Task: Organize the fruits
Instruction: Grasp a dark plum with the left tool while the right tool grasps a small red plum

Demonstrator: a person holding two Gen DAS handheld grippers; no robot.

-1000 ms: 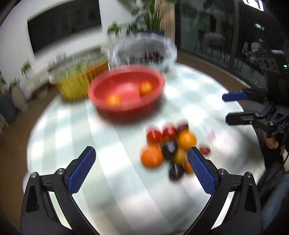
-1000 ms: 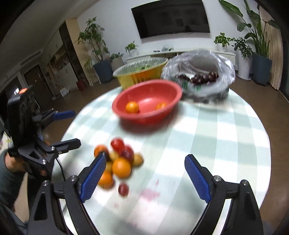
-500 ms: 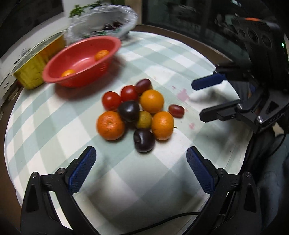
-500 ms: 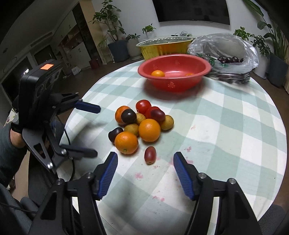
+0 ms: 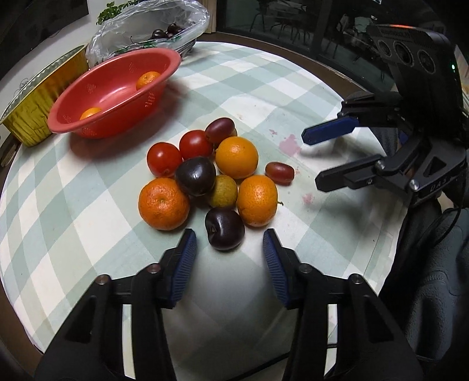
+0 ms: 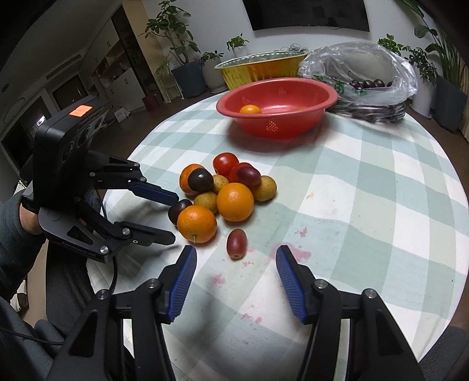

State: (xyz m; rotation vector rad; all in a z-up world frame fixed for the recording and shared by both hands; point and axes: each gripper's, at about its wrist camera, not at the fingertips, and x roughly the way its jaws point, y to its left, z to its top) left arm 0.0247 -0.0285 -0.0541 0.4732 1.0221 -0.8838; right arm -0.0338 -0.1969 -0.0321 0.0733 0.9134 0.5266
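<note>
Jaws closing on both my grippers: left gripper [image 5: 228,243] around dark plum [image 5: 224,229], right gripper [image 6: 236,259] around red grape [image 6: 236,243], neither gripped.

wall: white [image 6: 211,26]; television [image 6: 307,13] mounted
floor: dark brown [image 6: 164,114]
plants: potted [image 6: 187,67], along wall

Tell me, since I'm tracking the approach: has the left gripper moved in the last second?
Yes. The left gripper has come down toward the fruit pile, its jaws closing, now just short of the dark plum; nothing is gripped.
</note>
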